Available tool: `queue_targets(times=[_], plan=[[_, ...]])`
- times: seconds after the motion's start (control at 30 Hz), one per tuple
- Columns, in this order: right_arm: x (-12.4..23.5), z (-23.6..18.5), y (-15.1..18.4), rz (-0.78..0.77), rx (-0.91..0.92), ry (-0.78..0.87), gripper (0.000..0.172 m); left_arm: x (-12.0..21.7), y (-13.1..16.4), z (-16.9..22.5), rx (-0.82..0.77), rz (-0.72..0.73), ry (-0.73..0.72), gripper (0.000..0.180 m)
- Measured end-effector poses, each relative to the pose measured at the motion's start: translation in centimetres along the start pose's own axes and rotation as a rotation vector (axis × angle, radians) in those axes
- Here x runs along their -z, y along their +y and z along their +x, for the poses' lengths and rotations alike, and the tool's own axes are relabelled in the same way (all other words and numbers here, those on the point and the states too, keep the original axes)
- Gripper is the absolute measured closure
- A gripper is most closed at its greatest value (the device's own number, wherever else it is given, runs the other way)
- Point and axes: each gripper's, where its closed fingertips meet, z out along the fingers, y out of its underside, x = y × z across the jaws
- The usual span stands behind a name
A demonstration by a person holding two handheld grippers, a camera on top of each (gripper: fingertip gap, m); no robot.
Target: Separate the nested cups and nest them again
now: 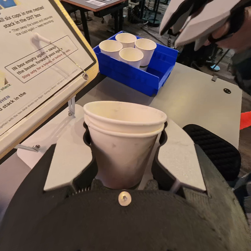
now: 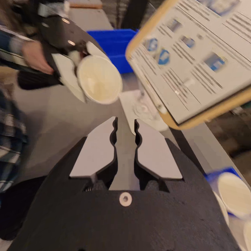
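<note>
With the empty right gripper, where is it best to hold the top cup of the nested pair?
Probably the top cup's rim band that shows above the lower cup, approached from above the open mouth: the left gripper already covers the lower walls, so only this band is free.

Left tongs (image 1: 125, 126): spread wide, both pads pressed on the sides of two nested white cups (image 1: 124, 135), held clear of the worktop with the mouths tipped forward; a hand (image 2: 36, 58) grips the handle behind them. Right tongs (image 2: 125, 122): raised above the worktop, fingers (image 2: 100, 146) a narrow gap apart, nothing between them.
</note>
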Motion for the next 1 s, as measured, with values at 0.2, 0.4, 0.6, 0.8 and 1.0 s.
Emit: queue_targets(times=[0.2,0.4,0.6,0.8,1.0], plan=[[-3.5,-5.9,-2.5,0.028,0.134,-0.211,0.146,0.9,-0.3,1.7,0.026,0.014,0.118,0.079],[-5.1,-8.9,-2.4,-0.023,0.233,-0.312,0.146,2.3,-0.4,3.0,0.079,0.025,0.252,0.078],[-6.4,-11.1,-1.8,-0.07,0.291,-0.391,0.154,3.4,-0.3,4.2,0.104,0.029,0.363,0.079],[-6.5,-12.2,-2.5,-0.038,0.32,-0.414,0.164,4.3,-0.2,5.0,0.107,0.024,0.438,0.078],[-6.0,-13.2,-3.5,-0.012,0.336,-0.445,0.167,5.3,-0.4,5.6,0.102,0.028,0.518,0.08]])
